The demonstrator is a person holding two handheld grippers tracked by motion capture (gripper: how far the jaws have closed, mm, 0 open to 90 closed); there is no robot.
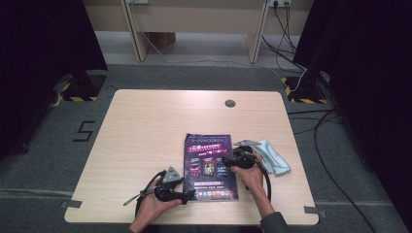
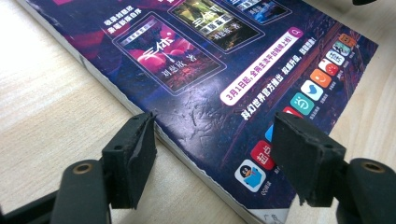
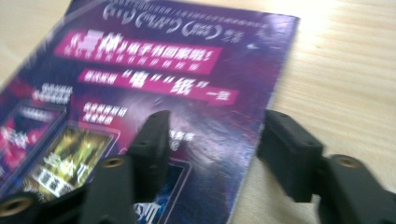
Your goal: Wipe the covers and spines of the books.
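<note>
A: What is seen at the left claw (image 2: 212, 156)?

B: Its two black jaws are held apart, astride the near left corner of a magazine (image 2: 219, 79). One pad is set over the bare wood just beside the spine edge, the other over the glossy cover. Nothing is pinched between them.

A: And the right claw (image 3: 212, 144)?

B: It is also parted, and no grip is seen. One jaw is placed over the cover, the other over the wood just off the magazine's right edge, so that edge lies between them. The picture is blurred, so contact cannot be judged.

A: What can be read on the cover?

B: In the left gripper view, a white band carries Chinese print beginning "3月1日起", with a small search mark at its end. Above it, framed pictures of book covers are printed, one lettered "三体". Along the bottom edge a row of small coloured app badges (image 2: 322, 77) is printed: teal, blue, orange, red. In the right gripper view a pink banner with white characters is seen near the top, too blurred to be read.

A: Where is the magazine placed?

B: From the high view it is laid flat on the pale wooden counter (image 1: 145, 126), near the front edge and right of centre, dark purple side up. The left claw (image 1: 187, 196) is held at its lower left corner, the right claw (image 1: 232, 162) at its right edge. A pale folded cloth (image 1: 274, 158) is seen just right of the right hand, and a round grey cable port (image 1: 230, 103) near the far edge
</note>
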